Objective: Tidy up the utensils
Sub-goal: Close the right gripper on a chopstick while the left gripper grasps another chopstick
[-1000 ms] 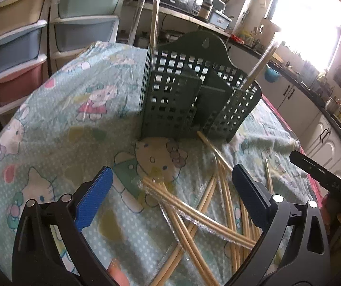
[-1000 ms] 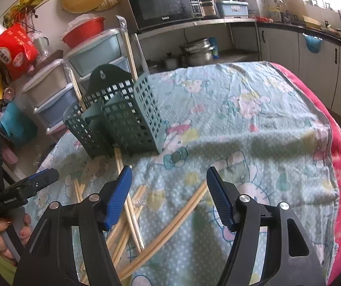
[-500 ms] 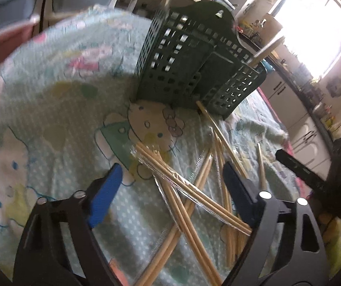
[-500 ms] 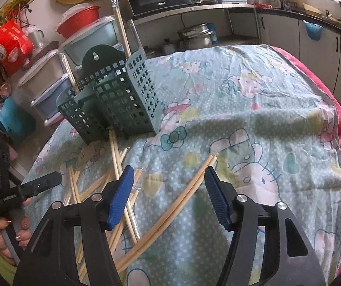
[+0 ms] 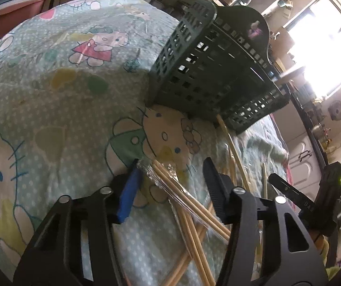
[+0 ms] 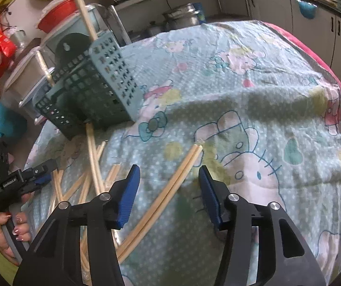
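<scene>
Status: early in the work, by my judgement. The green perforated utensil holder (image 6: 92,88) stands on the cartoon-print cloth (image 6: 253,109), and only a few chopsticks are seen standing in it; one stick (image 6: 84,12) rises from its near compartment in the right wrist view, with another beside it. The bulk of the utensils remains loose: a crossed heap of wooden chopsticks (image 6: 92,166) lies on the cloth just in front of the holder. The left gripper (image 5: 170,186) has just been closing; its jaws stand at a middling gap, astride a pair of chopsticks in a clear wrapper (image 5: 170,186). The blue pad appears to be against the wrapper's end, the other pad apart from it, so no grip is made. The right gripper (image 6: 169,190) has likewise been narrowing, and a bare pair of chopsticks (image 6: 170,186) lies between its jaws, touched by neither pad. Nothing is lifted from the cloth. Outstanding, as I judge it: close on each pair, carry them to the holder, stand them in a compartment, then clear the remaining heap. Whether the wrapped pairs go in a separate compartment cannot be told.
</scene>
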The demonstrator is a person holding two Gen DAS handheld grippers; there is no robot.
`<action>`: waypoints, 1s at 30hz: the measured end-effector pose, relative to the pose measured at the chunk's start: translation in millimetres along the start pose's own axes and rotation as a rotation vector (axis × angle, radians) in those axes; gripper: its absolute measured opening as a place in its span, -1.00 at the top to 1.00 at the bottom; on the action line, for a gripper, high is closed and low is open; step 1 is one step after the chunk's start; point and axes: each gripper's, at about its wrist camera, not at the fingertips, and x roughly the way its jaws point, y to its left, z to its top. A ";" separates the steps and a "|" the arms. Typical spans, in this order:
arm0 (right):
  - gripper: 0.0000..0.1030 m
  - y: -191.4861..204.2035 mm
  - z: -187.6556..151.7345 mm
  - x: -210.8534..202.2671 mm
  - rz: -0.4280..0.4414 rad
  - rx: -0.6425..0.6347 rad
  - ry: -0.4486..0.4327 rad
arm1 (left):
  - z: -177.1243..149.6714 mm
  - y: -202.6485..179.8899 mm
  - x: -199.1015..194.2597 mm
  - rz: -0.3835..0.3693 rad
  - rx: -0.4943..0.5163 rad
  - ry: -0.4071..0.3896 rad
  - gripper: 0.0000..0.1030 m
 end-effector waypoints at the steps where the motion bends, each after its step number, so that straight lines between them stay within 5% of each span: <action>1: 0.11 -2.1 2.6 3.6 0.003 0.009 0.012 | 0.9 0.3 0.8 0.003 0.001 -0.001 0.20; 12: 0.32 -4.1 25.7 27.2 -0.079 0.020 0.074 | 8.1 7.2 5.0 0.025 0.006 -0.003 0.71; 16: 0.65 -4.1 28.7 31.6 -0.129 0.003 0.065 | 10.0 10.1 1.9 0.017 -0.004 -0.015 0.85; 30: 0.86 -17.3 27.0 -9.0 0.026 0.071 -0.042 | 15.5 -12.7 -34.8 -0.024 0.064 -0.114 0.91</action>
